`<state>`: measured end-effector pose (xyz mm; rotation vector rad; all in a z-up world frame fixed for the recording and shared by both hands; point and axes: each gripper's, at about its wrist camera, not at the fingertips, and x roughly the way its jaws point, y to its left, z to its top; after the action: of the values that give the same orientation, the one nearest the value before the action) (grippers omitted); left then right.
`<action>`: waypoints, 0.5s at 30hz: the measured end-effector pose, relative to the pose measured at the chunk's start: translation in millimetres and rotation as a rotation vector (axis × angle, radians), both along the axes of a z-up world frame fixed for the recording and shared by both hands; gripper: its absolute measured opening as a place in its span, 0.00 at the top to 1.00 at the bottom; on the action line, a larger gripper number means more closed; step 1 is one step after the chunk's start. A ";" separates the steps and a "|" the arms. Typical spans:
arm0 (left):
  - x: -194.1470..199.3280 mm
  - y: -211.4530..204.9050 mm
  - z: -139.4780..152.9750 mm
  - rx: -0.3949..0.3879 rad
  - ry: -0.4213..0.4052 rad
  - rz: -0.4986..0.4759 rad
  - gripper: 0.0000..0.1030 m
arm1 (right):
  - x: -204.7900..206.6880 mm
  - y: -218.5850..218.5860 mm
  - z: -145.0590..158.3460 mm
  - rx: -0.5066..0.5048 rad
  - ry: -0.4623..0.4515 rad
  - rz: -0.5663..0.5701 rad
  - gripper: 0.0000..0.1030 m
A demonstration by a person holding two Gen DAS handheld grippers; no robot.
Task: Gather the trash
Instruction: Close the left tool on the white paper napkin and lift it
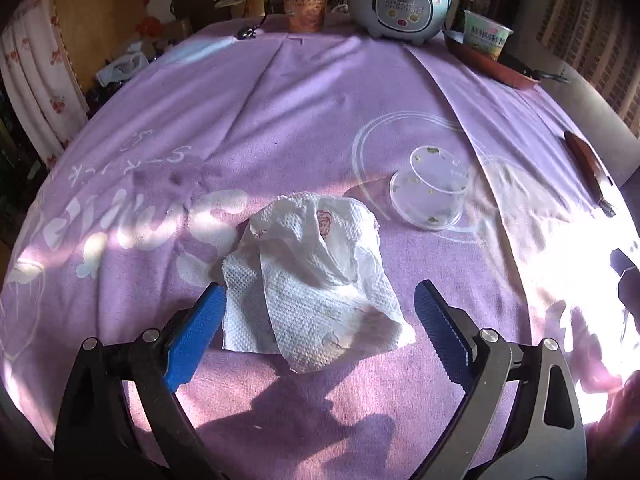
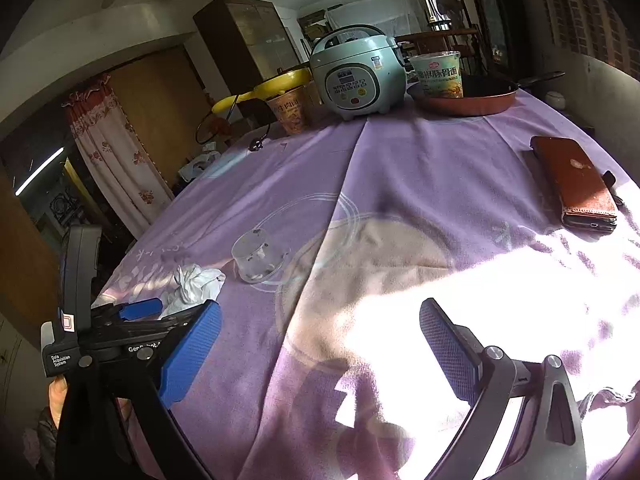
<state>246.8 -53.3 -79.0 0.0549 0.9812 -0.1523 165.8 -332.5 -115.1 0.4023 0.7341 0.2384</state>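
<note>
- Crumpled paper towel lies on the purple-clothed desk, between my left gripper's spread fingers, unpinched.
- Clear plastic cup stands near it.
- My right gripper's fingers are spread, empty.

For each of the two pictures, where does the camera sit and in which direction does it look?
Left wrist: on the left tongs, looking steeply down at the crumpled paper towel between the open blue pads; no hand shows.
Right wrist: on the right tongs, open over bare purple tablecloth, looking across the table to the rice cooker; the left tongs and fingers show at lower left.
Shared: paper towel, clear plastic cup, rice cooker, noodle cups, pan, brown wallet.
</note>
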 end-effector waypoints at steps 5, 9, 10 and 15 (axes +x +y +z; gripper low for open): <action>2.5 3.4 -1.9 -0.017 0.015 0.005 0.31 | -2.5 7.5 2.3 -0.035 -0.003 0.006 0.05; 6.0 -1.2 -1.8 0.013 0.018 -0.017 0.37 | -0.3 18.9 5.9 -0.084 0.008 0.030 0.05; 7.0 -1.0 -1.5 0.020 0.018 -0.023 0.42 | 1.8 23.2 9.3 -0.089 0.010 0.047 0.05; 7.6 15.9 3.9 -0.034 0.017 -0.029 0.82 | 17.6 46.7 43.0 -0.130 -0.043 0.113 0.05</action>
<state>254.4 -37.4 -75.1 0.0369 0.9951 -0.1964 183.4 -285.9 -72.1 0.2314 0.7262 0.3034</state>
